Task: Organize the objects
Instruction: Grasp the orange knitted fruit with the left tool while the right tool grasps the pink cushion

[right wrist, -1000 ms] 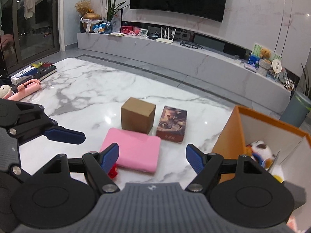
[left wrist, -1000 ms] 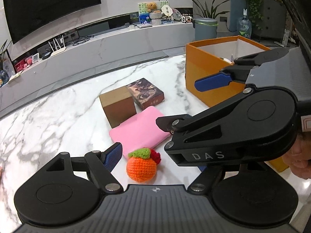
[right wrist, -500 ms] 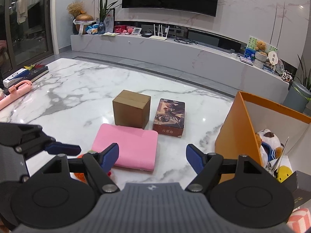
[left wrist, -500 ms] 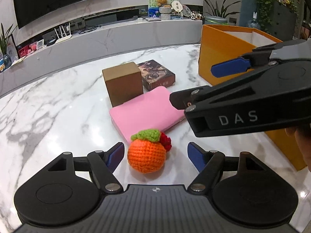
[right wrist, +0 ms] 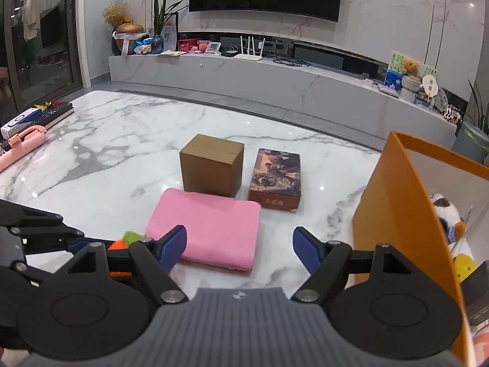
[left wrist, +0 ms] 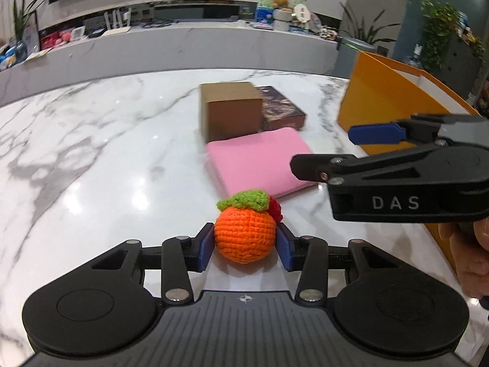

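Note:
My left gripper (left wrist: 244,246) is shut on a crocheted orange toy (left wrist: 244,235) with a green leaf, on the marble table. Just beyond it lie a pink pouch (left wrist: 258,160), a brown cardboard box (left wrist: 230,110) and a dark picture box (left wrist: 281,108). My right gripper (right wrist: 240,244) is open and empty, hovering to the right of the left one, above the near edge of the pink pouch (right wrist: 207,226). In the left wrist view the right gripper (left wrist: 345,146) shows from the side. The orange bin (right wrist: 394,214) stands at right.
The orange bin (left wrist: 394,104) holds a plush toy (right wrist: 447,217) and other items. A pink handle (right wrist: 21,148) and a remote with boxes (right wrist: 39,116) lie at the table's far left. A low TV console (right wrist: 275,76) runs behind the table.
My left gripper moved forward around the orange toy and closed on it. My right gripper stayed open and shifted a little to the right.

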